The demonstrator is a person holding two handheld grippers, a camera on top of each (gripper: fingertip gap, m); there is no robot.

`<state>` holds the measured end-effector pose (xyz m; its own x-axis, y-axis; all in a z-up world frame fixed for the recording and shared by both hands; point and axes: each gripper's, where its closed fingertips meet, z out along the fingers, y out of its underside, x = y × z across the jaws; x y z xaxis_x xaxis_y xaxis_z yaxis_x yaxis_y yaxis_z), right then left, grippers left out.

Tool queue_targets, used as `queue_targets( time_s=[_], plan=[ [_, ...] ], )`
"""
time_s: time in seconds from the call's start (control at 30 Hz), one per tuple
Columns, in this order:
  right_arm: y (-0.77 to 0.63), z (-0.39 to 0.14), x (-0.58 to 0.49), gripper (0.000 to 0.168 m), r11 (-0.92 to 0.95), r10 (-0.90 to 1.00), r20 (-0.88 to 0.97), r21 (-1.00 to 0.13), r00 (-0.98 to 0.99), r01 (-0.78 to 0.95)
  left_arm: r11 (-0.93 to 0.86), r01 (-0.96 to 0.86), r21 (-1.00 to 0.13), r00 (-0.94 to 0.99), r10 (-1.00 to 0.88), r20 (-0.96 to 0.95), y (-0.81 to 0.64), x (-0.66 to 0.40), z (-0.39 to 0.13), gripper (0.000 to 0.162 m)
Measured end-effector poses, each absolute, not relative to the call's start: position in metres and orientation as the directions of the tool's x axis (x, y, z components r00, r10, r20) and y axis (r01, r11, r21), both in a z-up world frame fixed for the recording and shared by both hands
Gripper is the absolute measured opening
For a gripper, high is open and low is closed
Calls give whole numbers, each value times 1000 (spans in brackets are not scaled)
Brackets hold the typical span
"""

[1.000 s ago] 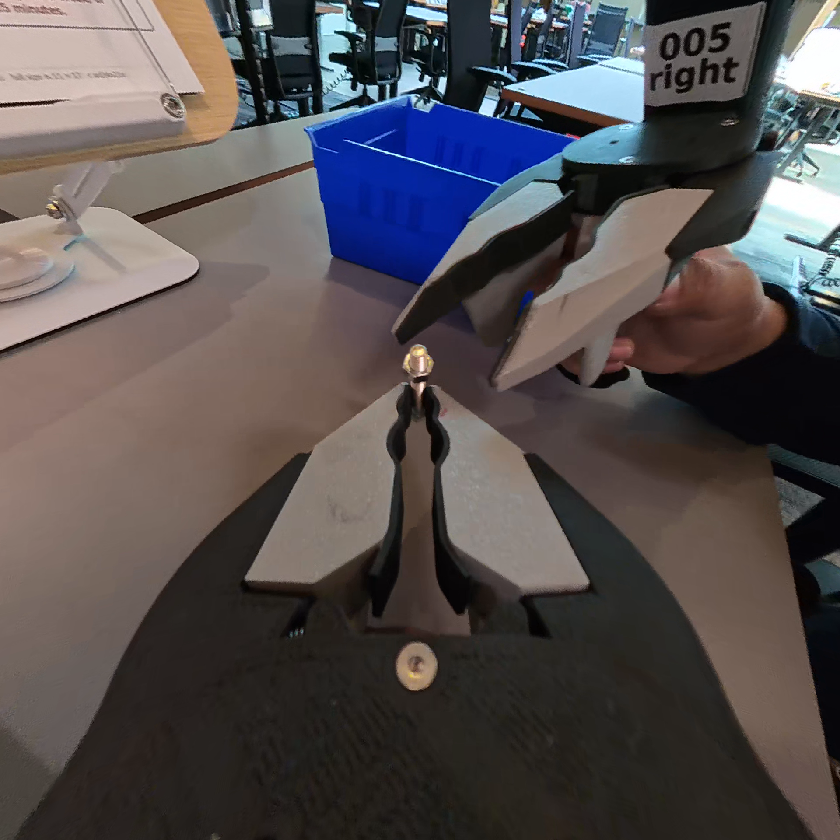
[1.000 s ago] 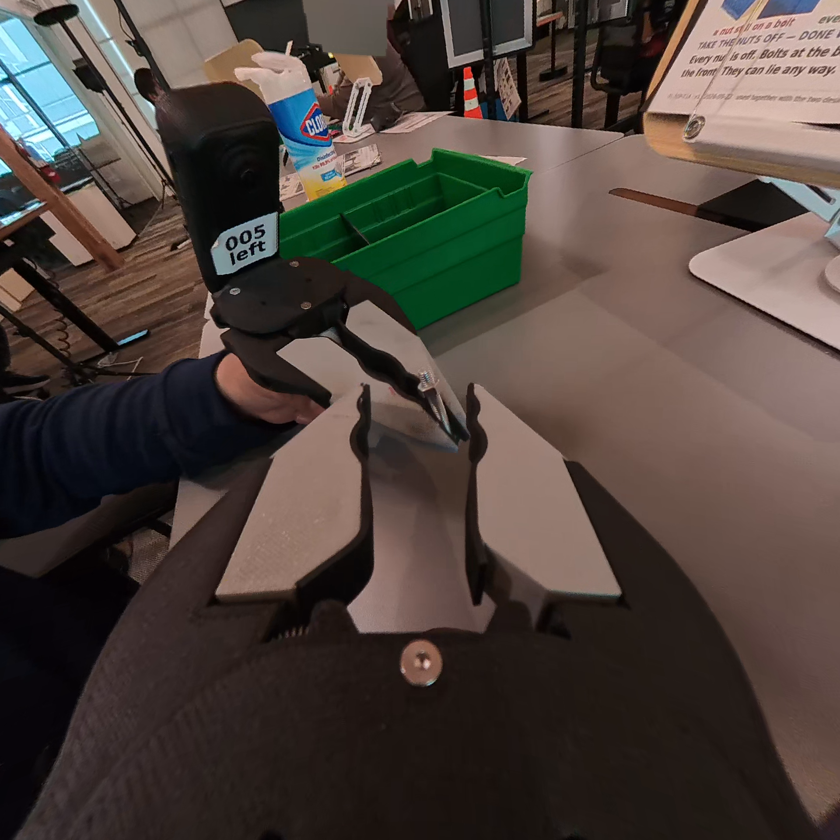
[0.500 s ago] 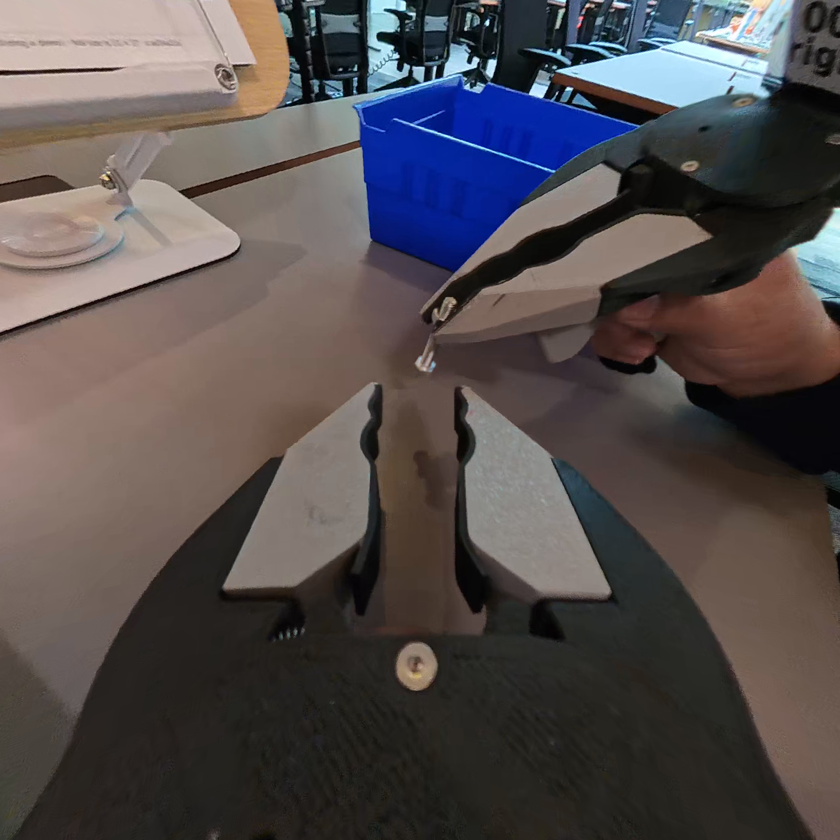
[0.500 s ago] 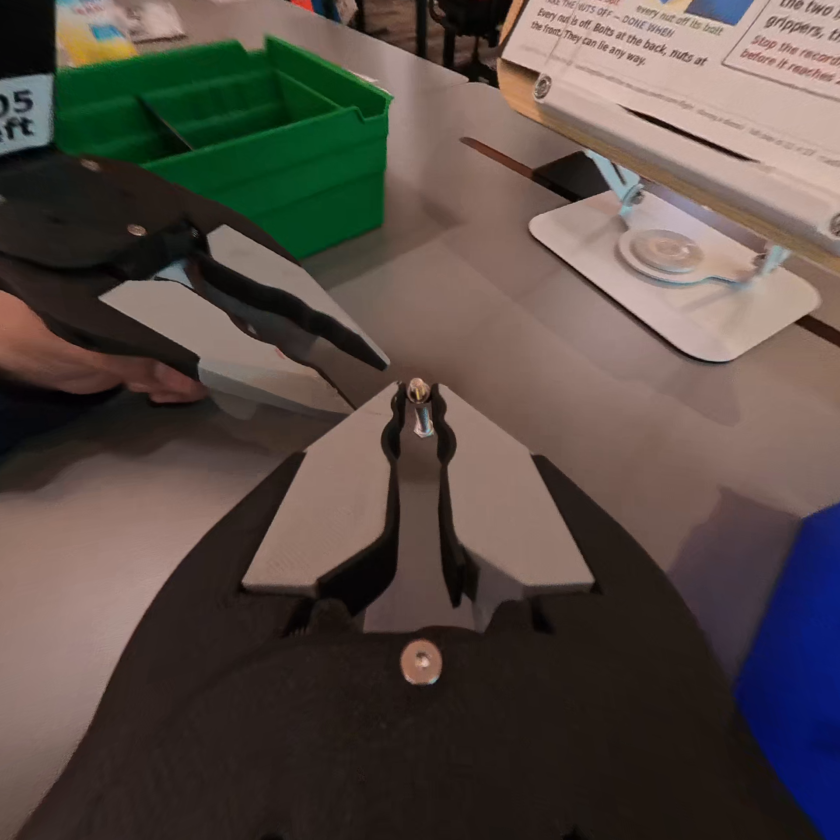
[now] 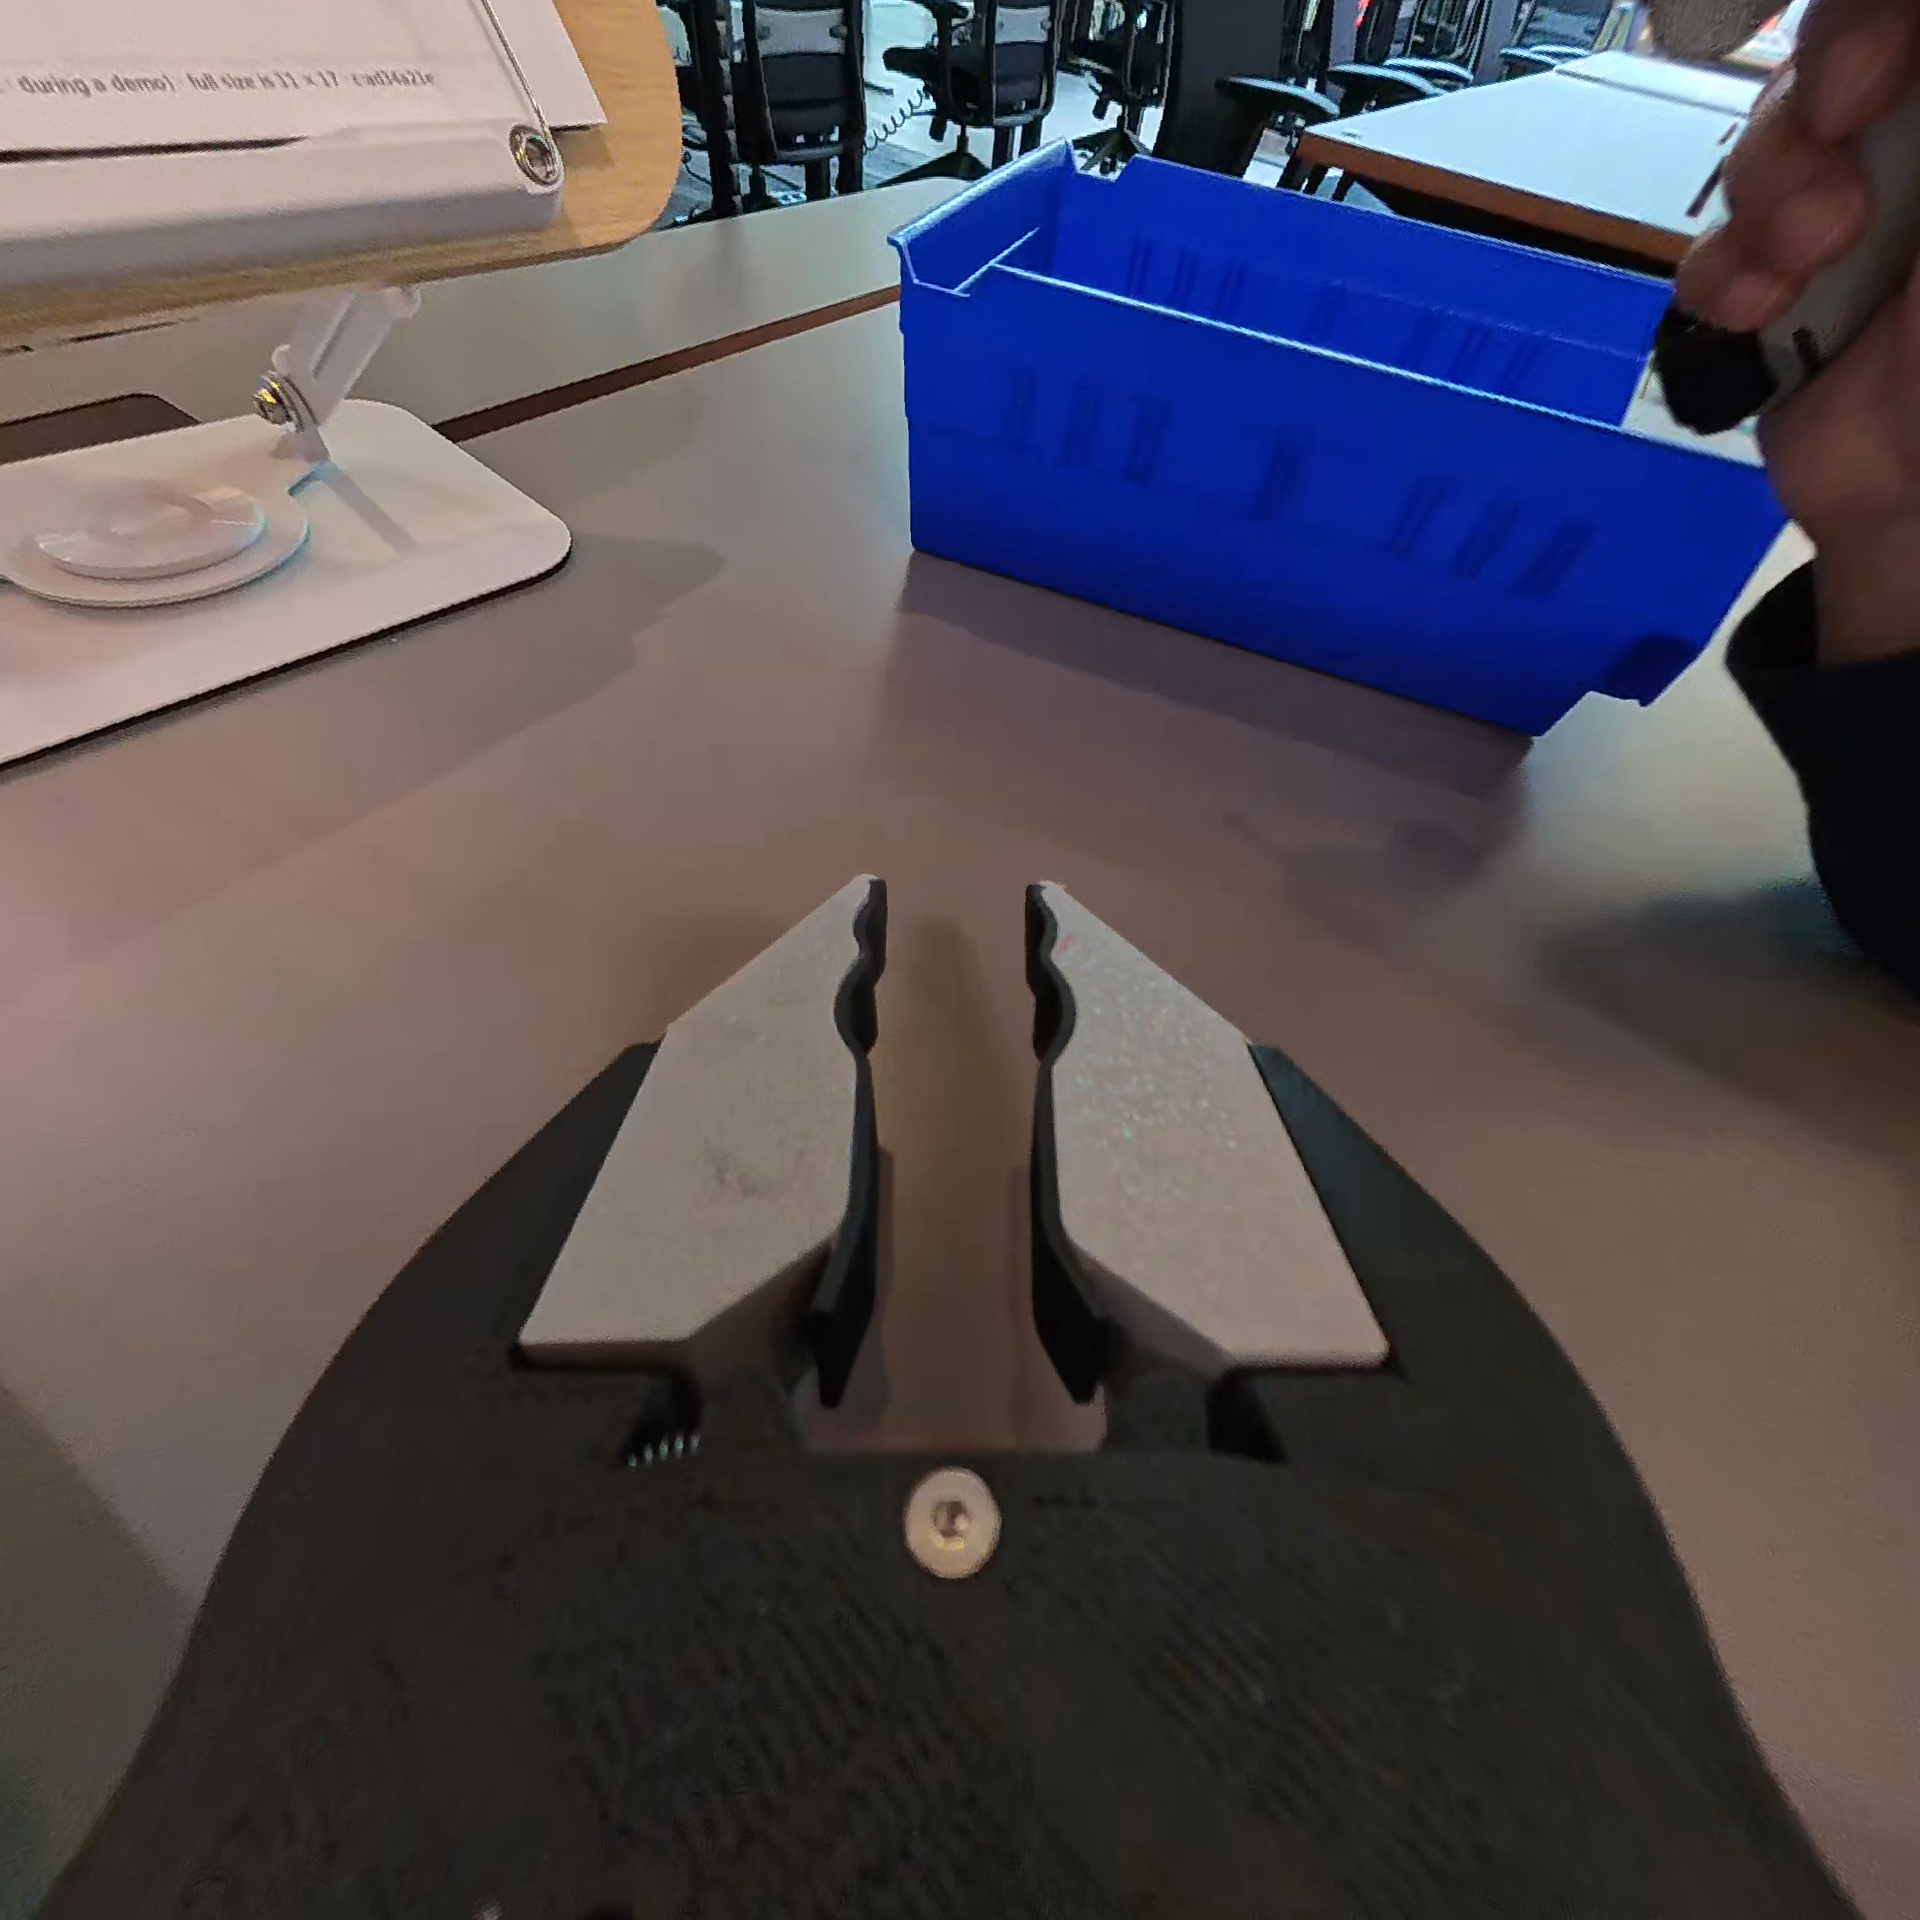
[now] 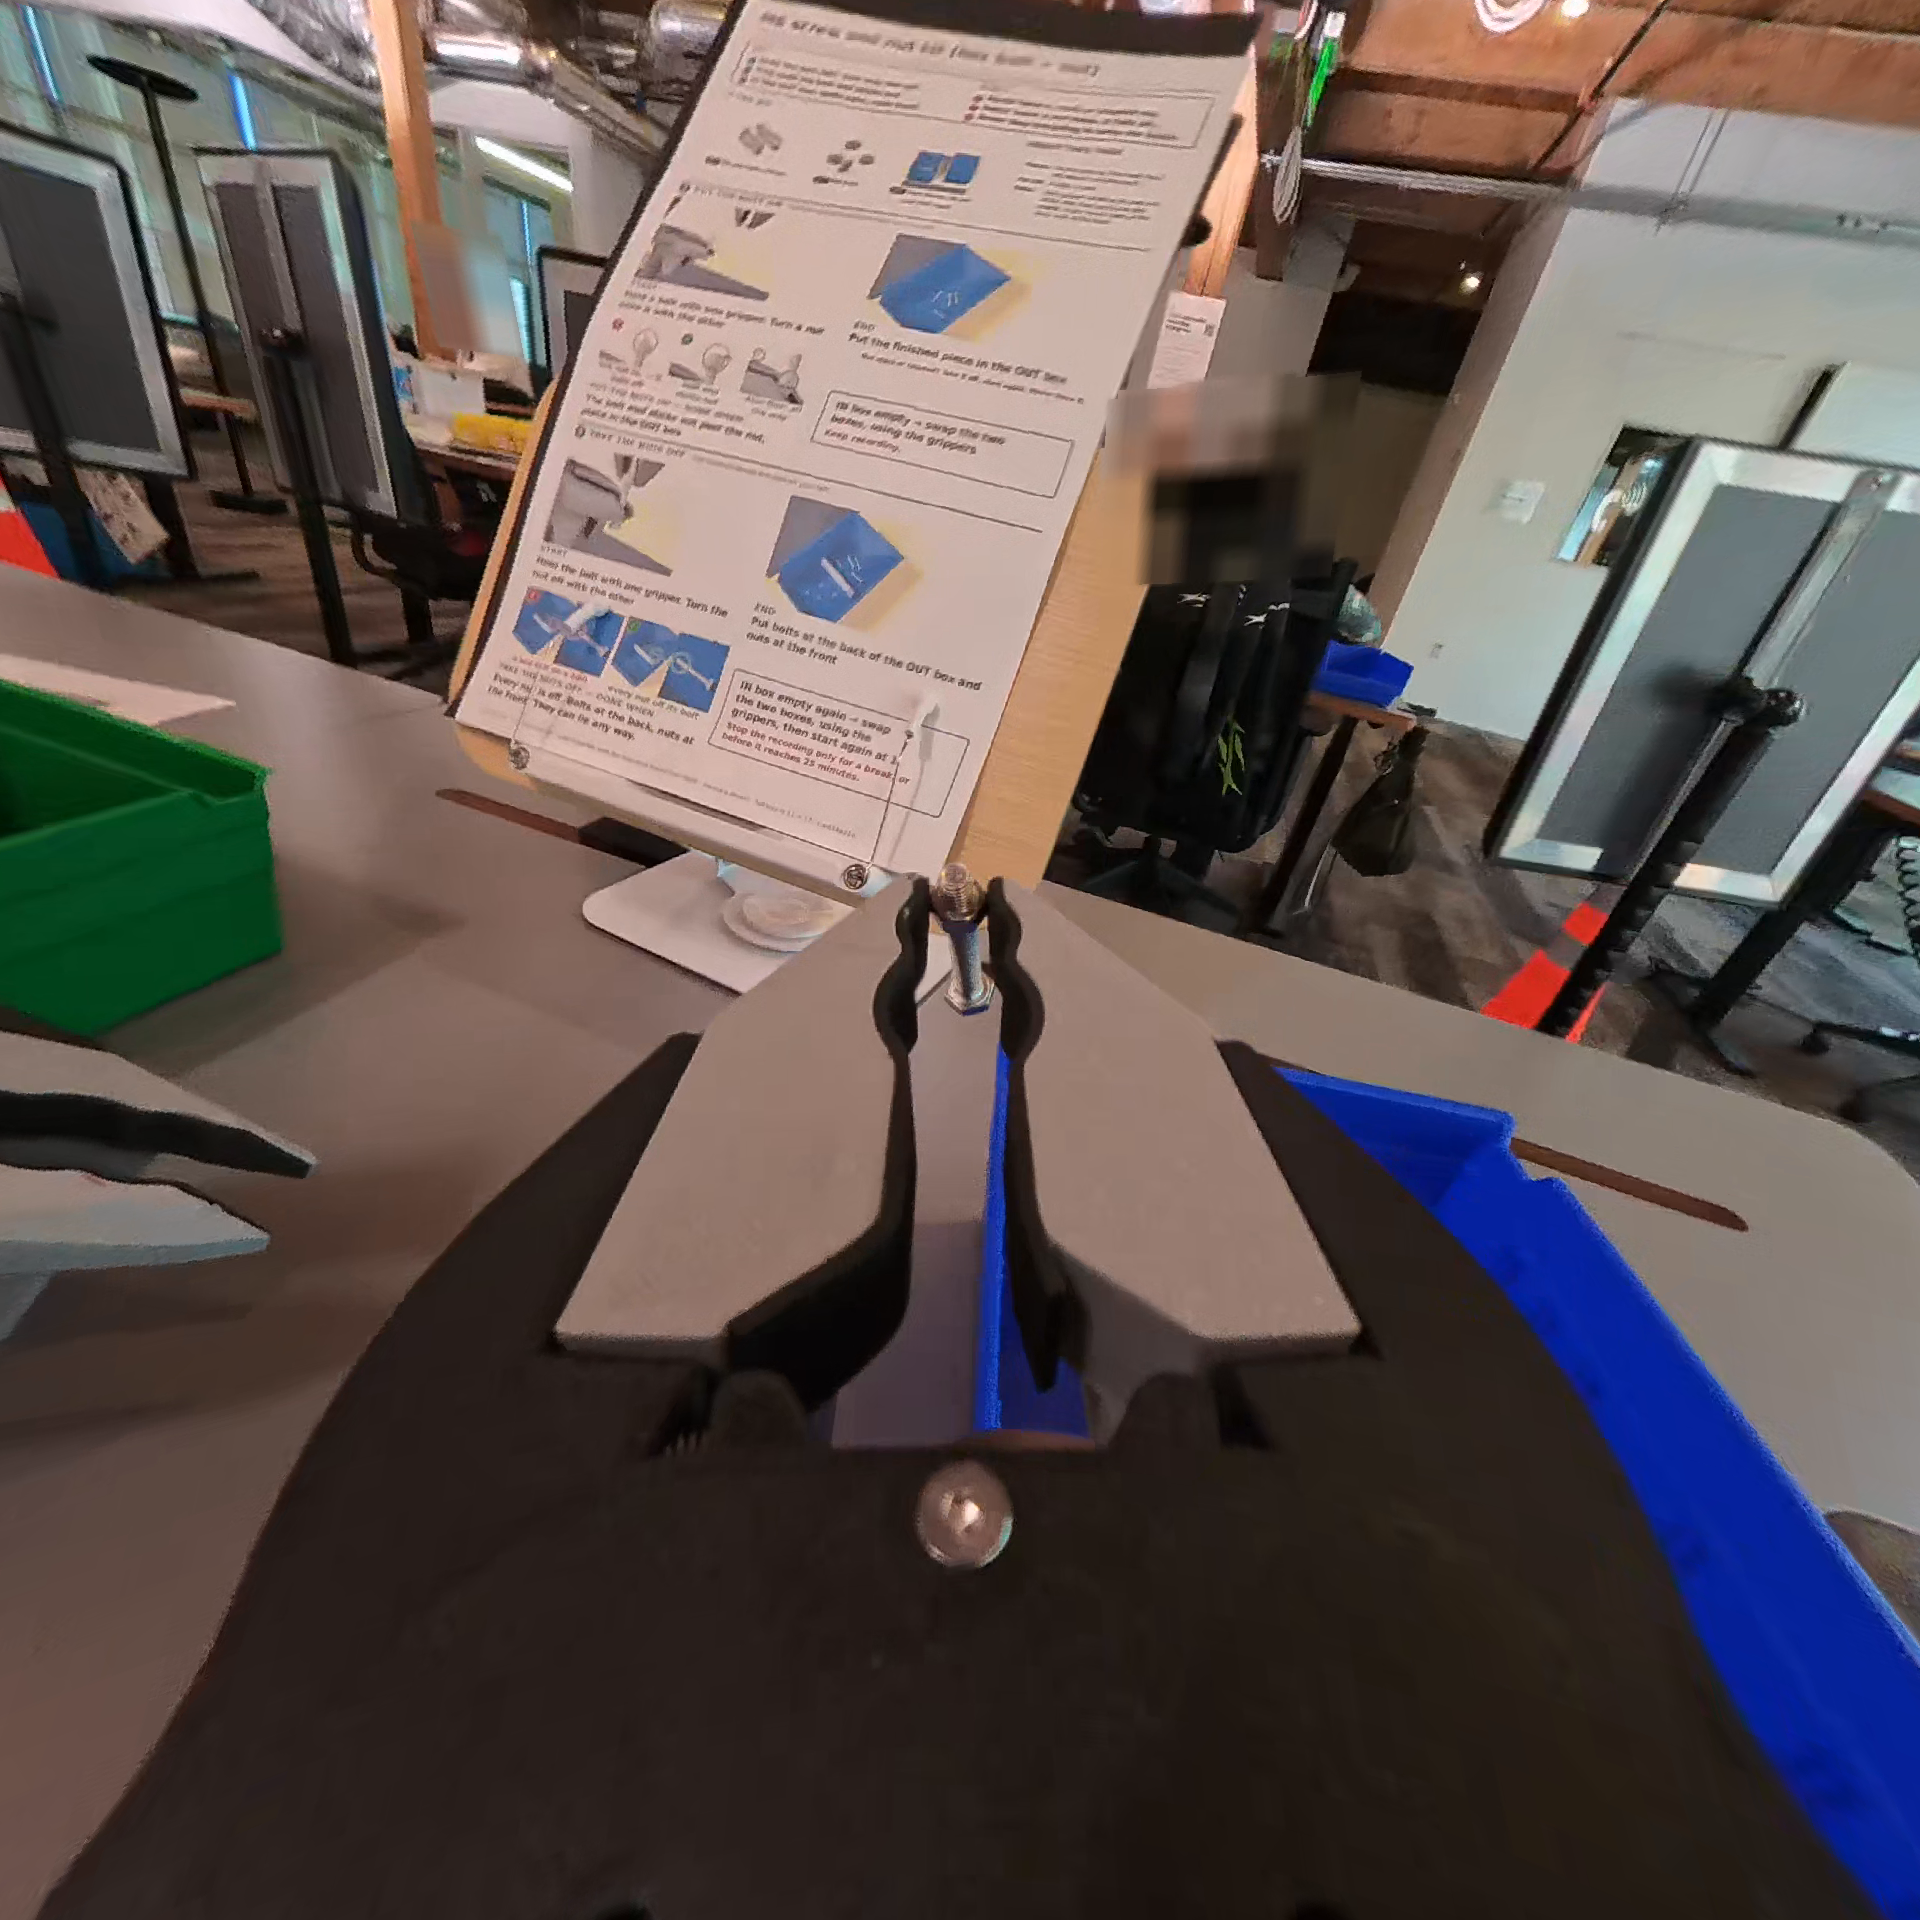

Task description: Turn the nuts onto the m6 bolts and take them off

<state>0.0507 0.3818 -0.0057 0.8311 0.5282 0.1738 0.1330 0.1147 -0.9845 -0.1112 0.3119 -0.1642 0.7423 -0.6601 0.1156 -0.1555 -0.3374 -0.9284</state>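
Right claw (image 6: 956,914) clamping bolt (image 6: 964,961) above blue bin (image 6: 1558,1299) rim (left claw (image 5: 954,894) parted, empty).

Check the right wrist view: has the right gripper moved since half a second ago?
Yes. The right gripper, shut on the bolt, has swung right and up: the green bin slid to the left edge, and the blue bin sits beneath.

One bolt (image 6: 964,961), two bins: blue (image 5: 1299,436), green (image 6: 125,883).

Grey tables (image 5: 727,790), black office chairs (image 5: 800,94) behind — exposed wood beams (image 6: 1455,83), white walls (image 6: 1621,291).
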Motion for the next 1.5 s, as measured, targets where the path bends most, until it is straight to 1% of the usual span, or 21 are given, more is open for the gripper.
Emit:
queue_targets(
  time_s=[0.07, 0.1, 0.17, 0.23, 0.27, 0.3, 0.33, 0.5, 0.63, 0.73, 0.77, 0.83, 0.87, 0.93, 1.0, 1.03, 1.07, 1.13, 1.37, 1.43, 1.5],
  plan=[
    [381, 1, 60, 7, 97, 531, 149, -989, 834, 115, -335, -155, -929, 743, -660, 114, 312, -112, -163, 24],
    [384, -1, 66, 8, 70, 520, 160, -987, 839, 144, -335, -153, -930, 744, -658, 115, 312, -112, -163, 24],
    [397, -9, 89, 8, 25, 422, 234, -969, 876, 247, -339, -150, -929, 744, -657, 120, 313, -113, -163, 24],
    [414, -26, 114, 8, -69, 353, 271, -947, 896, 313, -343, -147, -928, 742, -658, 126, 312, -113, -163, 23],
    [421, -43, 121, 18, -153, 366, 259, -931, 894, 332, -343, -148, -928, 739, -661, 127, 312, -112, -163, 23],
    [425, -61, 125, 38, -244, 398, 233, -906, 887, 347, -342, -151, -927, 738, -663, 125, 311, -111, -163, 23],
    [426, -72, 129, 42, -307, 424, 202, -885, 883, 350, -341, -156, -927, 737, -665, 121, 311, -111, -164, 24],
    [411, -58, 138, 37, -284, 466, 193, -891, 864, 353, -346, -164, -924, 739, -664, 118, 311, -111, -166, 23],
    [379, -93, 127, 42, -415, 628, 134, -775, 767, 475, -355, -161, -921, 738, -662, 126, 312, -112, -167, 23],
    [355, -119, 122, 35, -456, 716, 124, -663, 687, 594, -363, -178, -915, 736, -666, 122, 311, -111, -171, 23],
    [351, -124, 120, 35, -454, 731, 125, -645, 671, 614, -365, -183, -913, 735, -667, 120, 311, -110, -172, 23],
    [340, -126, 107, 28, -449, 776, 55, -651, 628, 612, -369, -188, -910, 734, -669, 119, 311, -110, -174, 23],
    [335, -132, 103, 29, -467, 792, 7, -636, 610, 614, -370, -190, -909, 733, -670, 119, 311, -109, -174, 23],
    [330, -140, 101, 38, -506, 795, -48, -602, 605, 617, -373, -191, -908, 735, -668, 120, 311, -110, -175, 23],
    [328, -145, 103, 28, -517, 799, -64, -583, 599, 627, -374, -188, -908, 735, -667, 122, 311, -110, -175, 23],
    [330, -145, 102, 22, -530, 791, -79, -585, 607, 614, -374, -186, -908, 736, -666, 123, 311, -111, -174, 22],
    [336, -146, 106, 11, -536, 775, -51, -581, 630, 612, -374, -186, -908, 736, -666, 124, 311, -111, -174, 22],
    [339, -145, 99, 11, -521, 778, -33, -591, 627, 615, -378, -189, -906, 737, -665, 123, 312, -111, -176, 23],
    [360, -137, 44, 18, -470, 770, -31, -702, 637, 535, -382, -190, -904, 743, -658, 122, 313, -114, -176, 22],
    [364, -114, 39, 24, -398, 753, 37, -770, 657, 499, -382, -181, -906, 742, -658, 129, 313, -114, -174, 22],
    [354, -81, 21, 31, -277, 768, 70, -860, 636, 429, -379, -178, -908, 736, -664, 133, 312, -112, -172, 23]
  ],
)
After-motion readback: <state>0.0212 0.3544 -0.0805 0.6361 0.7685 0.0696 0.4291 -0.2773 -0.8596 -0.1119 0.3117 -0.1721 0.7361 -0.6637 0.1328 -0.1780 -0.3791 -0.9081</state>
